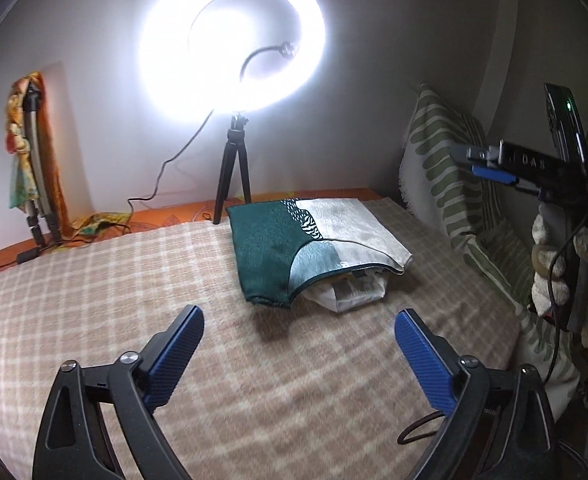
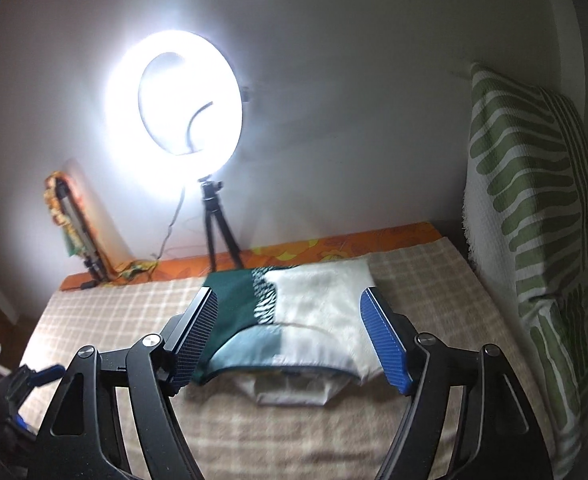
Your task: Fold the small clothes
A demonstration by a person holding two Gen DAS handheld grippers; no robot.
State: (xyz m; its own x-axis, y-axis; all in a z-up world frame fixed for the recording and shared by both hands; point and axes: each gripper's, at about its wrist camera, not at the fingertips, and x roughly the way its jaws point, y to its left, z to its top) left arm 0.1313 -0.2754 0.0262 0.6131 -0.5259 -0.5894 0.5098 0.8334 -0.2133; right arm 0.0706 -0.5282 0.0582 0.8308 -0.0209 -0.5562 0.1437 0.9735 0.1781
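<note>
The garment [image 1: 317, 248] lies folded on the blanket [image 1: 134, 280]. Both grippers, left [image 1: 298, 354] and right [image 2: 290, 340], hang released above it, likely because the fold looks done.

folded garment [image 2: 294, 320]: soft and blurred in the right wrist view, near corners behind the pads [image 2: 383, 340]
left gripper [image 2: 34, 376]: cut by frame edge
ring light [image 1: 234, 40]: glare swallows its rim

your left gripper [image 1: 298, 330]: black linkage arms, silver pivot screws, ribbed blue pads | your right gripper [image 2: 290, 334]: same black frame, blue pads, silver screws | your right hand [image 1: 553, 264]: white knit glove, black cable across it
</note>
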